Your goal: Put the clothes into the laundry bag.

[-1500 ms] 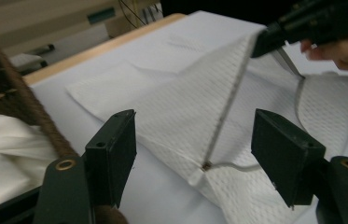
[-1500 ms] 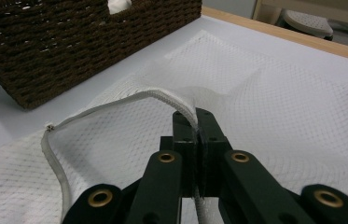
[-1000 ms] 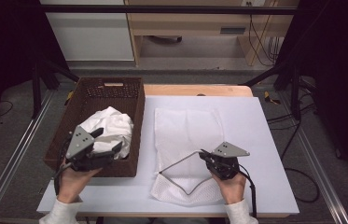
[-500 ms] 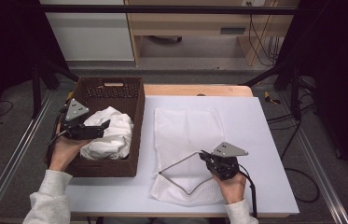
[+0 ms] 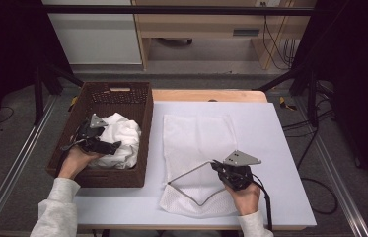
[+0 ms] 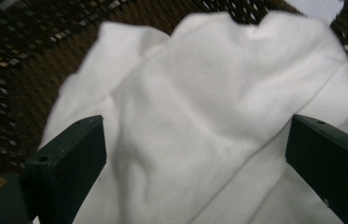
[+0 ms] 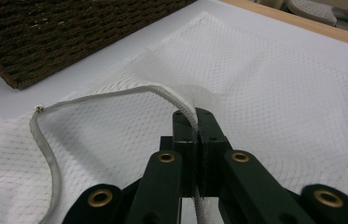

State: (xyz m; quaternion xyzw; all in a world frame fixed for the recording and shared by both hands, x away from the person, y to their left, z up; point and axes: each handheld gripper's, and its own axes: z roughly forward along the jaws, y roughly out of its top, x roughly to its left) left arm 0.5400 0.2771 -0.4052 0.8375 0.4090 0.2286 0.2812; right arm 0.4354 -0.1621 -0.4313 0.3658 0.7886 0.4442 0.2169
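Left tongs (image 6: 195, 154), jaws just opened wide over the white garment (image 6: 199, 116), grip nothing; right tongs (image 7: 195, 122) pinch the mesh bag's zipper edge (image 7: 115, 95). Risk: a shallow bite slips off the cloth.

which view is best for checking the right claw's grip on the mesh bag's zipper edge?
Right gripper view: the right claw is shut on the zipper edge of the mesh bag, seen close up. The high view shows the bag flat on the table with the edge lifted into a loop, too small to judge the pinch. The left gripper view faces white cloth in the basket.
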